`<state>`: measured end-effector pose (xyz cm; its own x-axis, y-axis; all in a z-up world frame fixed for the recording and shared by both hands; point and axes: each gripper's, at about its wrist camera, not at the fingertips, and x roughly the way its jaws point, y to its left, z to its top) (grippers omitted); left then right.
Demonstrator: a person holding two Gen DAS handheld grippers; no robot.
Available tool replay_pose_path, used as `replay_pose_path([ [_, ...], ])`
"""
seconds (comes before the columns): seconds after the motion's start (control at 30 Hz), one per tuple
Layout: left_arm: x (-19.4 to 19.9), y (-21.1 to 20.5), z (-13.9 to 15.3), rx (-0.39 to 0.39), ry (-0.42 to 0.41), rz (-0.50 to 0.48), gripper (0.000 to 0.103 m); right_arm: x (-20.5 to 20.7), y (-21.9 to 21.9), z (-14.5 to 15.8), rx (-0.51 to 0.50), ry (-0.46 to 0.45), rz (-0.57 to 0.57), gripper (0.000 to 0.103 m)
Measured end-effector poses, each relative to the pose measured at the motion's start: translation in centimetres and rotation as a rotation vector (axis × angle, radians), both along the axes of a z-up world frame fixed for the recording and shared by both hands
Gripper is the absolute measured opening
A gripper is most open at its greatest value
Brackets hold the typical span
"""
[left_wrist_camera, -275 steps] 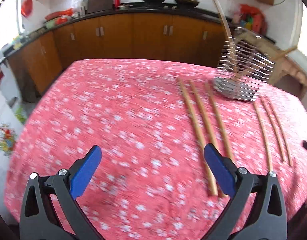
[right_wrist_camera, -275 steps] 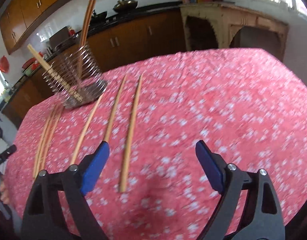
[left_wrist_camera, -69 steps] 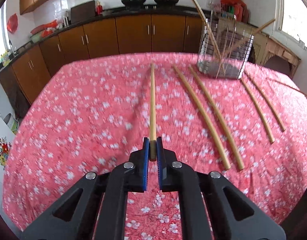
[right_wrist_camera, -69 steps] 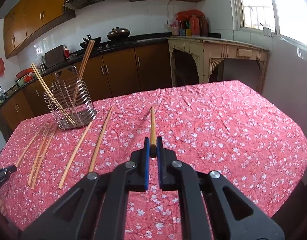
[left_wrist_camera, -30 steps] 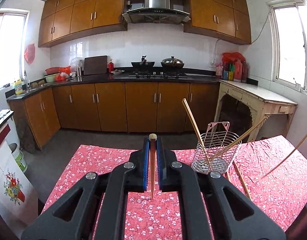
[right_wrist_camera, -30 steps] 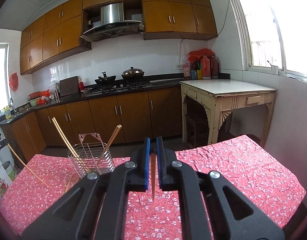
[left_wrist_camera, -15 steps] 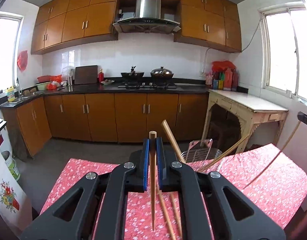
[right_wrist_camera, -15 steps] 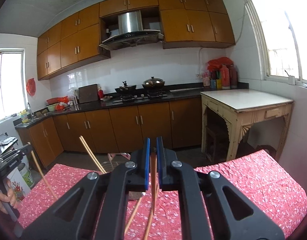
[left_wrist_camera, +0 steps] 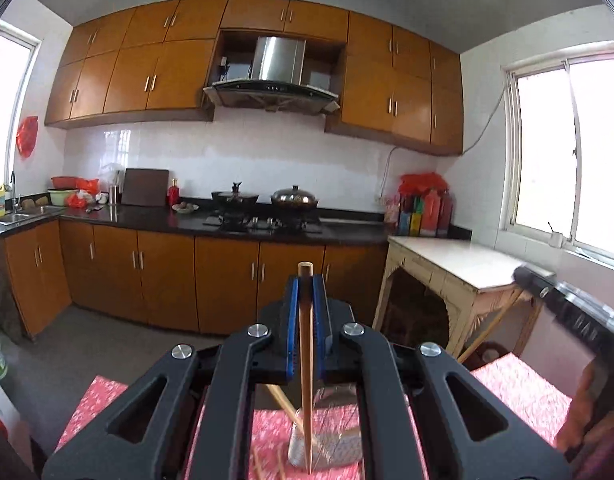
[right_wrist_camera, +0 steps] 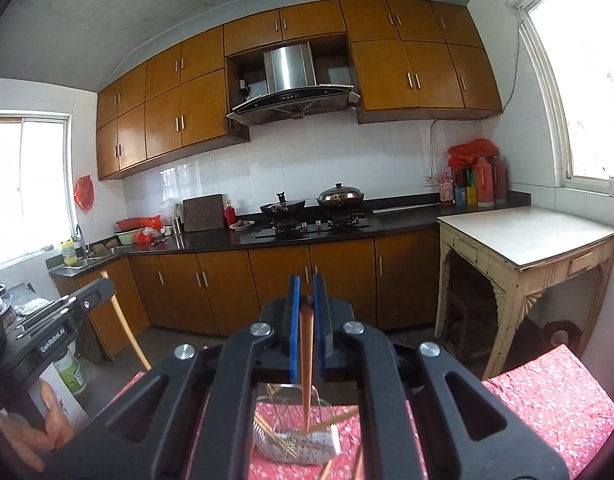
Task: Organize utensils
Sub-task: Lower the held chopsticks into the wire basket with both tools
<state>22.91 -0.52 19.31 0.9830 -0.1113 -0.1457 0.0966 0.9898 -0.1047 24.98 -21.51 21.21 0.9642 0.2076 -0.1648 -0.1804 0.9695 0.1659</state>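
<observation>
My left gripper (left_wrist_camera: 305, 284) is shut on a wooden chopstick (left_wrist_camera: 305, 368) that hangs nearly upright, its lower tip over the wire utensil basket (left_wrist_camera: 331, 446) on the red flowered tablecloth (left_wrist_camera: 519, 396). My right gripper (right_wrist_camera: 305, 284) is shut on another chopstick (right_wrist_camera: 306, 372), whose tip points down into the same wire basket (right_wrist_camera: 297, 438). Other chopsticks (right_wrist_camera: 267, 428) lean inside the basket. In the left wrist view the right gripper shows blurred at the far right with its chopstick (left_wrist_camera: 489, 330). The right wrist view has the left gripper's body at the left, with its chopstick (right_wrist_camera: 125, 324).
The table with the red cloth (right_wrist_camera: 547, 396) lies low in both views. Behind it are brown kitchen cabinets (left_wrist_camera: 167, 276), a stove with pans (right_wrist_camera: 319, 204) and a cream side table (right_wrist_camera: 523, 240). A person's hand (right_wrist_camera: 35, 428) shows at the lower left.
Both grippers have risen with their chopsticks and come closer to the basket, which now sits lower in view, right under the hanging tips. The two grippers have drawn nearer each other.
</observation>
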Motion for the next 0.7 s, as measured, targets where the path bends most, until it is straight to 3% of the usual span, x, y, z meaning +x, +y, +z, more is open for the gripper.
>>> replay_pose_path([
  [0.3,4.9,-1.0,-2.4,-0.051,-0.011,0.045,0.007,5.6,1.3,-3.0,-0.018,0.056,0.008,0.008],
  [0.5,7.8,-1.5,-5.7,-0.036,0.064,0.06,0.007,8.1,1.8,-5.7,-0.013,0.111,0.027,0.008],
  [0.7,9.1,-1.5,-7.3,-0.022,0.155,0.063,0.007,9.4,1.6,-7.6,-0.02,0.154,0.018,0.009],
])
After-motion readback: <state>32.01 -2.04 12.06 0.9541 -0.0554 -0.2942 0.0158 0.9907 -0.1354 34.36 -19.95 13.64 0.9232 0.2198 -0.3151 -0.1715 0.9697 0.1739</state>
